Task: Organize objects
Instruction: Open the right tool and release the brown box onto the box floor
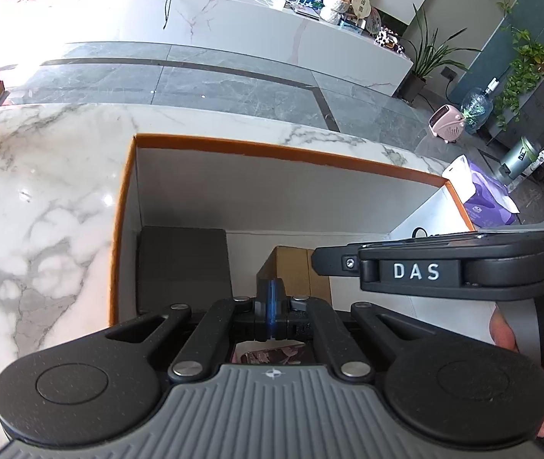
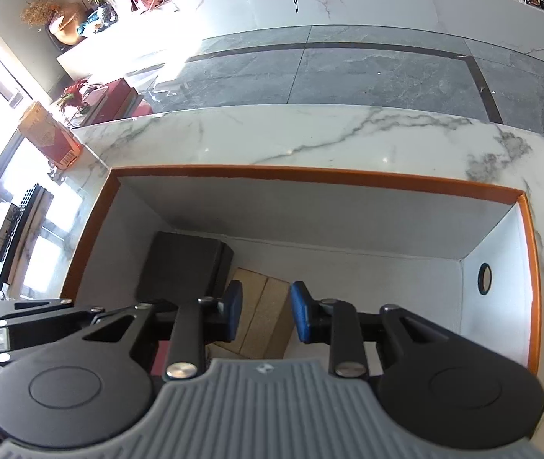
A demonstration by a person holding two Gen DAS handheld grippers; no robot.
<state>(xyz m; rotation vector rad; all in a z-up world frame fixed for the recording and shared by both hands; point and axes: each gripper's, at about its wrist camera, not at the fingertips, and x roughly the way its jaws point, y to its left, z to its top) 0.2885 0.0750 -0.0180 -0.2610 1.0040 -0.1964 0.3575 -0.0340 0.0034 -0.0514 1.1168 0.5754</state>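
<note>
Our left gripper (image 1: 272,308) hangs over the orange-rimmed box (image 2: 310,174) with pads pressed together, holding nothing. Beside it, our right gripper (image 2: 266,315) stands partly open and empty above the cardboard carton (image 2: 260,306) on the box floor, next to the black case (image 2: 180,267). We judge a placement just finished; something patterned below may be another item. Next we must rise clear of the box walls; the floor's right half stays free.

Orange-rimmed box (image 2: 310,176) w/ white inside, black case (image 2: 183,267), tan carton (image 2: 264,306), grey-veined white marble counter (image 2: 310,134).
</note>
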